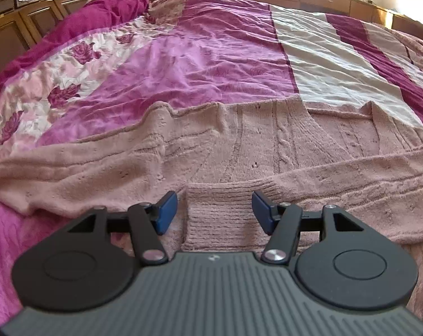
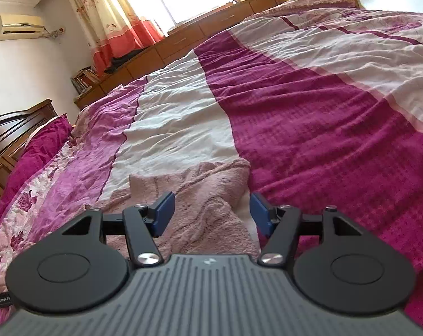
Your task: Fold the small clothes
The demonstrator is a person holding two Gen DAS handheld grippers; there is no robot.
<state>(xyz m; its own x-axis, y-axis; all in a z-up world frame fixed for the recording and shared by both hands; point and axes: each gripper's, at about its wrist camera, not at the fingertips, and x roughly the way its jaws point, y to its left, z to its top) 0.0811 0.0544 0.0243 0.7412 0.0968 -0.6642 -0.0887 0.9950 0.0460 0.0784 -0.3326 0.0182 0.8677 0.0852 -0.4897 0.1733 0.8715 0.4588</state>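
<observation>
Black claw (image 1: 214, 212), blue pads (image 1: 166, 212)

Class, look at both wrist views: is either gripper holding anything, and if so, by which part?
Nothing is held. The left gripper and the right gripper both stand open over the pink sweater, with no fabric pinched between the fingers.

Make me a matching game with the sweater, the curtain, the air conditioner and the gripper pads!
Things:
1. sweater
2. curtain
3. air conditioner
4. gripper pads

Descriptions:
A. blue
B. high on the wall
C. spread on the bed, dusty pink
D. hanging by the window, orange at the bottom

Pairs: 1-C, 2-D, 3-B, 4-A
</observation>
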